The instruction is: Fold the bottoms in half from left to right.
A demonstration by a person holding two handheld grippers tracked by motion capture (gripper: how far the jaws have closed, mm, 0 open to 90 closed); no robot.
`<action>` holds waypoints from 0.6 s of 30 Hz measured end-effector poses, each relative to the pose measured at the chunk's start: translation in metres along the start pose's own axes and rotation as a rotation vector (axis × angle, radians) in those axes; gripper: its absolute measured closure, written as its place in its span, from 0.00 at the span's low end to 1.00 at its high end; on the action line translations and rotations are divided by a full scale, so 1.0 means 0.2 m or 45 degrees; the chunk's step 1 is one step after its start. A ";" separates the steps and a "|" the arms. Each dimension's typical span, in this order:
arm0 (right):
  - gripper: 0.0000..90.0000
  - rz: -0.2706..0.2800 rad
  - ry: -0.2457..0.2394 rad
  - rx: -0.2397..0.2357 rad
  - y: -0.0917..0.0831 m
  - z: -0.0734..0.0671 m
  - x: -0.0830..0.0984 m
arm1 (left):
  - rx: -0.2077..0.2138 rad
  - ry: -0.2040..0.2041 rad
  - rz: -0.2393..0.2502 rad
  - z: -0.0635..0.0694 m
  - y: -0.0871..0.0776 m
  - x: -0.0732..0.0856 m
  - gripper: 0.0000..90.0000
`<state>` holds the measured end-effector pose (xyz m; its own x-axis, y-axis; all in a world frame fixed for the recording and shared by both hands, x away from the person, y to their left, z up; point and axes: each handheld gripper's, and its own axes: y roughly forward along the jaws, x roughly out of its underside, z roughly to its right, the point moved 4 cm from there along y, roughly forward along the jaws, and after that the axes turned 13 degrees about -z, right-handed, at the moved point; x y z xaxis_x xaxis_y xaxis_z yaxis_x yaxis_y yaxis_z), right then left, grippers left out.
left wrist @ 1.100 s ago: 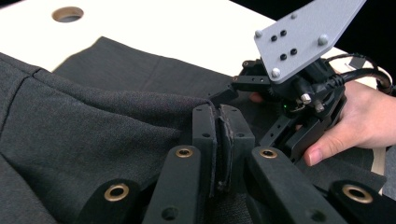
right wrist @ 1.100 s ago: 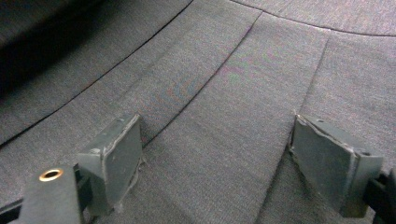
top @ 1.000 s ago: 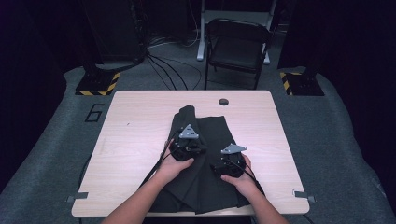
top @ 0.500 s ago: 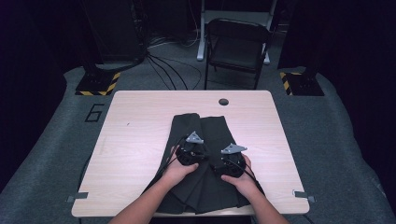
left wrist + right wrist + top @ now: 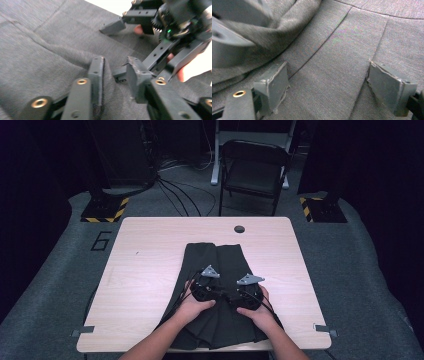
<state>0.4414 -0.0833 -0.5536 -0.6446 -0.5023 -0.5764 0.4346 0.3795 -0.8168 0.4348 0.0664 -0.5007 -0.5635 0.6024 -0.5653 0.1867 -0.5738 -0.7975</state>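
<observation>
chair [image 5: 254, 170]: dark, folding, on the floor beyond the desk's far edge
cables [image 5: 172, 192]: on the floor past the far left corner
striped base plates [image 5: 106, 210]: yellow-and-black, off both far corners
number 6 [image 5: 101, 240]: marked on the floor, left of the desk

Garment [image 5: 220, 265] mid-table [image 5: 145, 270], near edge — both tongs on it, left [image 5: 206, 285] beside right [image 5: 248, 292].

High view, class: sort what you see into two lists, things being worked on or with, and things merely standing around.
In use:
cloth, dark, lying on the table
left gripper, jaws part closed around a fold of cloth
right gripper, jaws wide open over the cloth

Standing around:
chair
cables on the floor
</observation>
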 end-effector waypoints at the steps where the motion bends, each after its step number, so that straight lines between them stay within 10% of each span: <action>1: 0.18 0.000 0.000 0.000 0.00 0.00 0.00 | -0.007 0.001 0.015 0.00 -0.03 0.00 0.69; 12: 0.18 0.000 0.001 0.001 0.00 0.00 0.00 | -0.122 -0.003 0.090 -0.06 -0.30 0.08 0.53; 18: 0.18 -0.002 0.000 0.000 0.00 0.00 0.00 | -0.098 -0.050 0.119 -0.07 -0.38 0.19 0.53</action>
<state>0.4413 -0.0831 -0.5536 -0.6452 -0.5026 -0.5754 0.4339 0.3787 -0.8175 0.4105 0.1410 -0.4646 -0.5715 0.5255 -0.6302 0.2998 -0.5812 -0.7565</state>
